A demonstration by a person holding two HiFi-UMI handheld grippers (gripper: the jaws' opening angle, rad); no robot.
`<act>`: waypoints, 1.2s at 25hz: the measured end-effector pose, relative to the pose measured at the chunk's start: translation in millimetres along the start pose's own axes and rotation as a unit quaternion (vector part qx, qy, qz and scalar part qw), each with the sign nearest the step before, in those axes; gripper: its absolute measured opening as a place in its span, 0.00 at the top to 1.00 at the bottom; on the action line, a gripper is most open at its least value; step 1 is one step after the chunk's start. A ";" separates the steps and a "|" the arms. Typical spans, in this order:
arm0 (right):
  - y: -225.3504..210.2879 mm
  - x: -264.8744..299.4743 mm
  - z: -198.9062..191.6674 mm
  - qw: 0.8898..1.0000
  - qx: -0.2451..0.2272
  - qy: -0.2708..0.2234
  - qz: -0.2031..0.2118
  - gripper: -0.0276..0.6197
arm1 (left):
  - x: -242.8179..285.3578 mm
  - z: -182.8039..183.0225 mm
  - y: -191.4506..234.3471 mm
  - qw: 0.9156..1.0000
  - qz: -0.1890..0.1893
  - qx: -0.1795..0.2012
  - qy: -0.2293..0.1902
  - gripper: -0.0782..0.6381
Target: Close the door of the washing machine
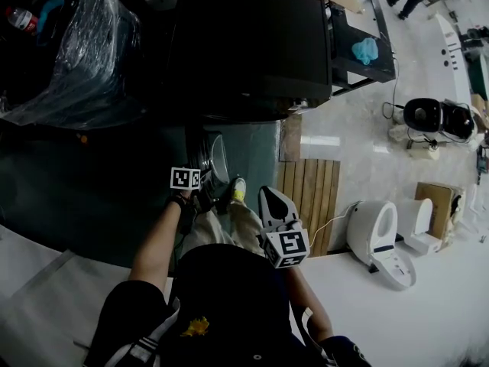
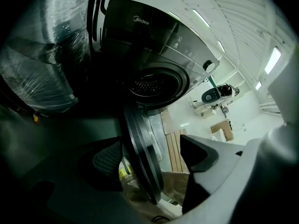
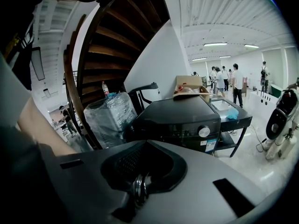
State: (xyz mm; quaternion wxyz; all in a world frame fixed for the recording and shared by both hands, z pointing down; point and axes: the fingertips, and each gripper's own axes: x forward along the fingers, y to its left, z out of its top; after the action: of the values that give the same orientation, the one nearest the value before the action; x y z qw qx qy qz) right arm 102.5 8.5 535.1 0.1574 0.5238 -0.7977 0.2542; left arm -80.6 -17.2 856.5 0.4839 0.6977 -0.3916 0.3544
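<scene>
Left gripper (image 2: 156, 157) fingers apart astride washing machine door (image 2: 138, 139) rim; right gripper (image 1: 272, 197) fingers together, idle. Best push door squarely toward drum opening (image 2: 152, 83).

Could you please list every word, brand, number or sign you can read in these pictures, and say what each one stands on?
"Midea": on the upper front edge of the washing machine, in the left gripper view.
Markings on the control panel: too small to read.
Print on the sticker on the machine's front, in the right gripper view: too blurred to read.
Nothing else is legible.
</scene>
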 end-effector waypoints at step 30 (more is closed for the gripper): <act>-69.3 0.8 -25.0 0.999 0.021 0.030 -0.009 0.91 | 58.7 80.3 -91.9 0.988 -0.095 -0.116 -0.044 0.34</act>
State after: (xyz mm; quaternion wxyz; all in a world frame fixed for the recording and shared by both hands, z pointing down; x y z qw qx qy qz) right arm 165.2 -0.1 572.7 0.1721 0.5263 -0.7823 0.2854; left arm 36.4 -85.0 848.7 0.5755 0.6857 -0.3829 0.2282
